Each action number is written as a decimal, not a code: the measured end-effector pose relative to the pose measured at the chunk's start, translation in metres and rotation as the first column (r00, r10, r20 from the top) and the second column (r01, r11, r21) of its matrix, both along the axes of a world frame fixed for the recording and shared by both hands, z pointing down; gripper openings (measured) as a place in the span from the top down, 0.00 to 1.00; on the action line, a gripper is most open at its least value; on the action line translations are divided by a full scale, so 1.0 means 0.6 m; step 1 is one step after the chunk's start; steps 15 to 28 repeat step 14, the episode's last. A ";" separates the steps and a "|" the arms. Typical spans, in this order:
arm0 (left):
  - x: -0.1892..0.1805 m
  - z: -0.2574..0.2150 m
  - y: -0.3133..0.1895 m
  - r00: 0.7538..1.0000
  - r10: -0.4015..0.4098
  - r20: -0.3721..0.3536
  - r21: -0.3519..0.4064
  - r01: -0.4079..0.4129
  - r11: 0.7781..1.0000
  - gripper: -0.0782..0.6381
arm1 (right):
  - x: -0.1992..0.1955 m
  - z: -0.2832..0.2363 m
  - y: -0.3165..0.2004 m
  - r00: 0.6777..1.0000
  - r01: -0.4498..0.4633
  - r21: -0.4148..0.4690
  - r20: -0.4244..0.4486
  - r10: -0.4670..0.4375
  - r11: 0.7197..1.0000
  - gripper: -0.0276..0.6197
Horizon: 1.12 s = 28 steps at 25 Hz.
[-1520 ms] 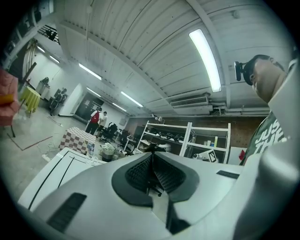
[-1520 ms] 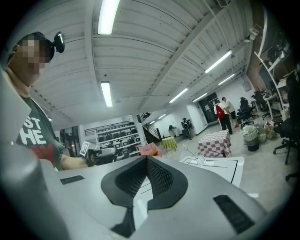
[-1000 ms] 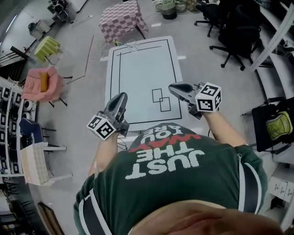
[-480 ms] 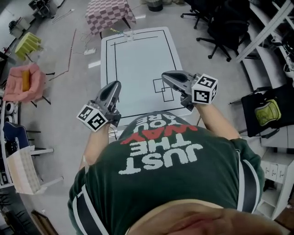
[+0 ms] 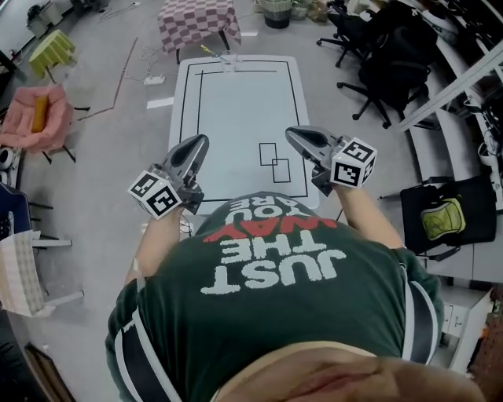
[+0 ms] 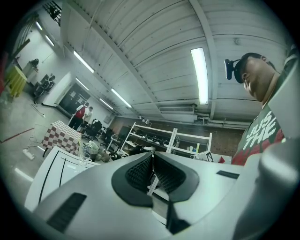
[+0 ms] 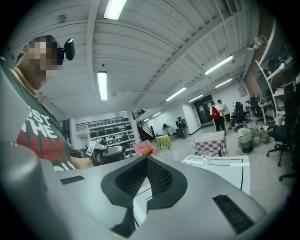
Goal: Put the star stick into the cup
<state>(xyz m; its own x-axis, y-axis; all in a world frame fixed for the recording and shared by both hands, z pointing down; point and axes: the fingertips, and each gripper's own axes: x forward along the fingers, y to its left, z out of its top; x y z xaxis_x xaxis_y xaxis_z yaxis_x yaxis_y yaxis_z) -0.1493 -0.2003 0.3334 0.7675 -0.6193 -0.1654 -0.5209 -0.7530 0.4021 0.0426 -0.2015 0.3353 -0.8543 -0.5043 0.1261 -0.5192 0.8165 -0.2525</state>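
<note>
Only gripper views show jaws: left tool [image 6: 152, 155], right tool [image 7: 146, 158] closed, empty; cup [image 7: 205, 158] on table [image 7: 227, 172].

A white counter [image 5: 236, 102] marked with black rectangular outlines stands on a grey floor [image 5: 110, 165]. Beyond its far end stands a pink-and-white checkered table [image 5: 196, 22]. To the left are a pink armchair [image 5: 20, 133] and a small yellow-green table [image 5: 53, 49]. To the right are black office chairs [image 5: 393, 71].
</note>
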 end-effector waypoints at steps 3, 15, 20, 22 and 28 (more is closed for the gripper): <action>0.003 0.002 0.000 1.000 -0.015 -0.001 -0.005 0.015 1.000 0.86 | 0.003 0.002 -0.002 1.000 0.009 -0.002 -0.005 -0.009 1.000 0.91; 0.023 0.000 -0.002 1.000 -0.026 -0.012 -0.013 0.026 1.000 0.86 | 0.027 0.006 -0.005 1.000 0.013 -0.002 -0.009 -0.013 1.000 0.91; 0.023 0.000 -0.002 1.000 -0.026 -0.012 -0.013 0.026 1.000 0.86 | 0.027 0.006 -0.005 1.000 0.013 -0.002 -0.009 -0.013 1.000 0.91; 0.023 0.000 -0.002 1.000 -0.026 -0.012 -0.013 0.026 1.000 0.86 | 0.027 0.006 -0.005 1.000 0.013 -0.002 -0.009 -0.013 1.000 0.91; 0.023 0.000 -0.002 1.000 -0.026 -0.012 -0.013 0.026 1.000 0.86 | 0.027 0.006 -0.005 1.000 0.013 -0.002 -0.009 -0.013 1.000 0.91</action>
